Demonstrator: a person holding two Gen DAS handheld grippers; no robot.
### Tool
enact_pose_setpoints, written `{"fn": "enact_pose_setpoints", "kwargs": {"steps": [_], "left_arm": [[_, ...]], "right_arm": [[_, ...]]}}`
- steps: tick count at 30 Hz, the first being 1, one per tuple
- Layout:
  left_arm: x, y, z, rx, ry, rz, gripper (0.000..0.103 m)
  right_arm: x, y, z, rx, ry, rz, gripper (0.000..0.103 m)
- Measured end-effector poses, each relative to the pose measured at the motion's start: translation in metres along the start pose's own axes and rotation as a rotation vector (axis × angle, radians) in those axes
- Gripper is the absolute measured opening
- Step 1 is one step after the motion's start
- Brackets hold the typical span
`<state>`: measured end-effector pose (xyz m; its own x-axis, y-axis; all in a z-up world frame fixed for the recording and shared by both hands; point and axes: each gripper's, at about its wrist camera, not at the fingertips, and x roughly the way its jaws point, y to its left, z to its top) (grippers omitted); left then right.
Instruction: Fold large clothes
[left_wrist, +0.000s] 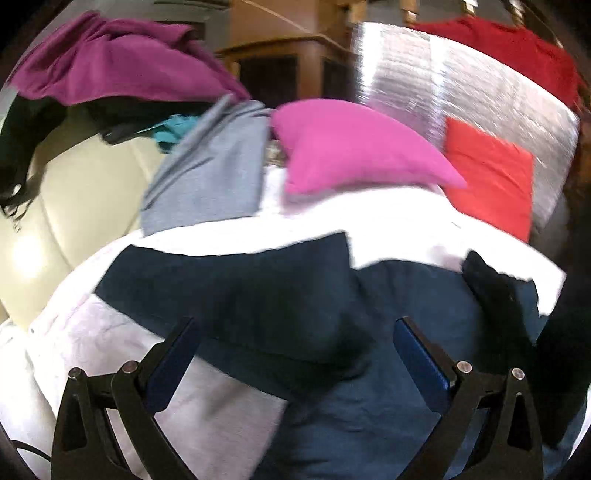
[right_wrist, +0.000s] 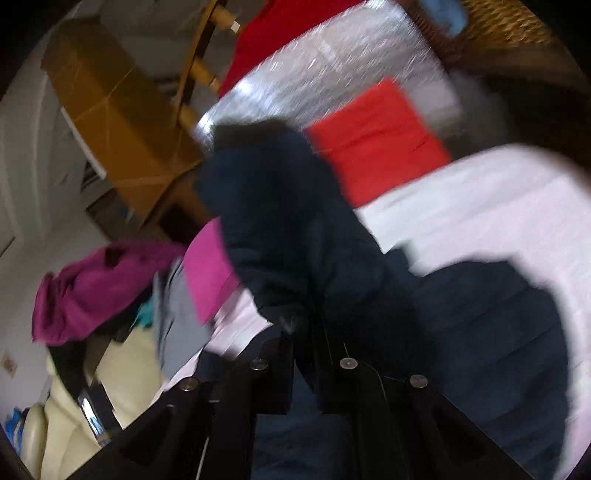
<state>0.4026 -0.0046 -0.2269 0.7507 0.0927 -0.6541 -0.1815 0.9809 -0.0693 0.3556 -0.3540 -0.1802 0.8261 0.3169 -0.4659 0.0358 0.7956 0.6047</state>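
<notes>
Worked on a white bed sheet (left_wrist: 388, 218); its left edge dropped off beside a cream leather seat (left_wrist: 74, 206), its far edge ran under a silver quilted cover (left_wrist: 480, 85). Little open room: bare white strip past the navy garment (left_wrist: 280, 288) in the left wrist view, another bare patch of sheet (right_wrist: 480, 206) on the right in the right wrist view, rest crowded. Counted one navy garment, spread flat across the sheet's near half, far edge straight, one corner stepping back near centre. Counted one folded pink piece (left_wrist: 354, 147) and one folded orange-red piece (left_wrist: 491, 177) at the far side, pink touching the sheet, orange-red lying on the silver cover. Counted one grey piece (left_wrist: 207, 173) hanging over the left edge, one magenta piece (left_wrist: 110, 59) heaped on the seat back with a scrap of teal (left_wrist: 173, 133) beneath, one red cloth (left_wrist: 517, 48) at the far right. Left gripper (left_wrist: 295, 354) spread wide, blue pads (left_wrist: 421, 362) well apart, hovering over the navy fabric, nothing between them. Right gripper (right_wrist: 308, 332) pinched together on a fold of the navy garment (right_wrist: 288, 206), cloth bunched and rising up ahead of the fingers, heavy blur. Right gripper's dark shape (left_wrist: 498, 295) also visible at the right of the left wrist view, atop the navy cloth. Cardboard box (right_wrist: 110, 110) and wooden chair frame (right_wrist: 199, 74) off beyond the bed.
</notes>
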Motion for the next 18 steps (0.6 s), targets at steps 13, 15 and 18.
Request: {"fn": "enact_pose_setpoints", "kwargs": {"steps": [13, 15, 18], "left_arm": [[0.023, -0.012, -0.002, -0.011, 0.122, -0.190, 0.100], [0.023, -0.031, -0.009, 0.053, 0.132, -0.206, 0.084], [0.035, -0.055, -0.020, 0.122, 0.185, -0.210, 0.071]], "right_arm": [[-0.056, -0.064, -0.008, 0.122, -0.027, -0.098, 0.077], [-0.081, -0.098, 0.003, 0.165, -0.073, -0.219, 0.077], [-0.097, -0.149, 0.007, 0.233, -0.071, -0.378, 0.077]]}}
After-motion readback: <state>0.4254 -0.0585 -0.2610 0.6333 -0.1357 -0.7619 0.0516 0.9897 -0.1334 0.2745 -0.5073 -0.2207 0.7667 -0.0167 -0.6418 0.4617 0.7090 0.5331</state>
